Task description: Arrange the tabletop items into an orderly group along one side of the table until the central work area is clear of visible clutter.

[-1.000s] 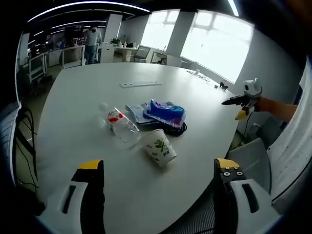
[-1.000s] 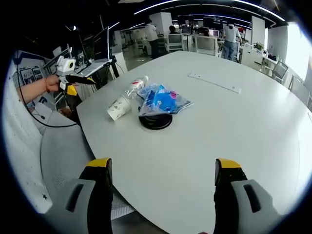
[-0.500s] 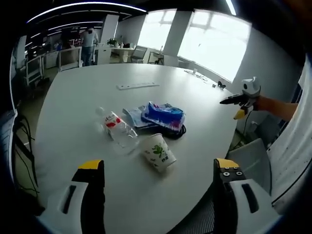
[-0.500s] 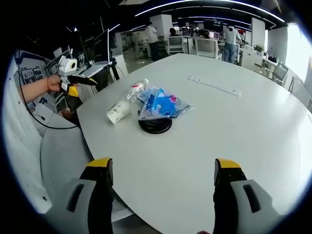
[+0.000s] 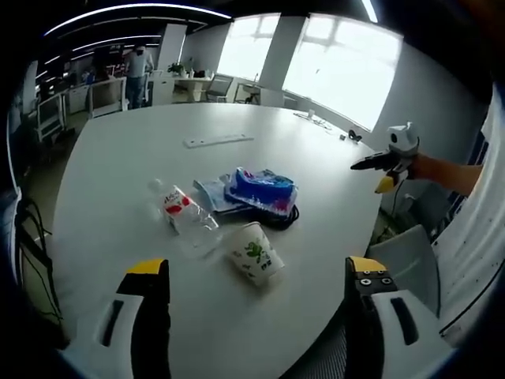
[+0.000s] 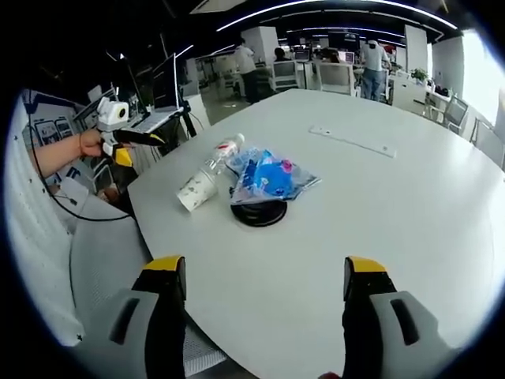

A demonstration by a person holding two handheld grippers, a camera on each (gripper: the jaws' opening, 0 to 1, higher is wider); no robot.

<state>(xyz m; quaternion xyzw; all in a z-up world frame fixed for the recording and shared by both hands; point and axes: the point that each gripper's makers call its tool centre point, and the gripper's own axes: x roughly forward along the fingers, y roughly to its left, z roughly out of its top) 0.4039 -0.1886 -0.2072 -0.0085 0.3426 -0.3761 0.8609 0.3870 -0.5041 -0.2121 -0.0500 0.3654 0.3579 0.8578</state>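
A paper cup (image 5: 254, 253) with a green print lies on its side on the white table (image 5: 118, 166). Beside it lies a clear plastic bottle (image 5: 184, 215) with a red label. A blue plastic bag (image 5: 260, 187) rests on a black round object (image 5: 286, 216). In the right gripper view the cup (image 6: 196, 190), bottle (image 6: 221, 153), bag (image 6: 267, 175) and black object (image 6: 259, 213) sit together near the table's left edge. My left gripper (image 5: 256, 276) is open, short of the cup. My right gripper (image 6: 256, 272) is open above bare table. Each gripper also appears in the other view, held off the table's edge: the right gripper (image 5: 387, 162) and the left gripper (image 6: 126, 138).
A long white strip (image 5: 219, 140) lies further across the table, also visible as the strip (image 6: 352, 141) in the right gripper view. A grey chair (image 5: 410, 257) stands at the table's edge. Desks, chairs and people fill the office behind. Bright windows line one wall.
Both cameras have shifted a little; the cluster sits slightly lower and more central in each view. The items themselves have not moved, and both grippers stay open.
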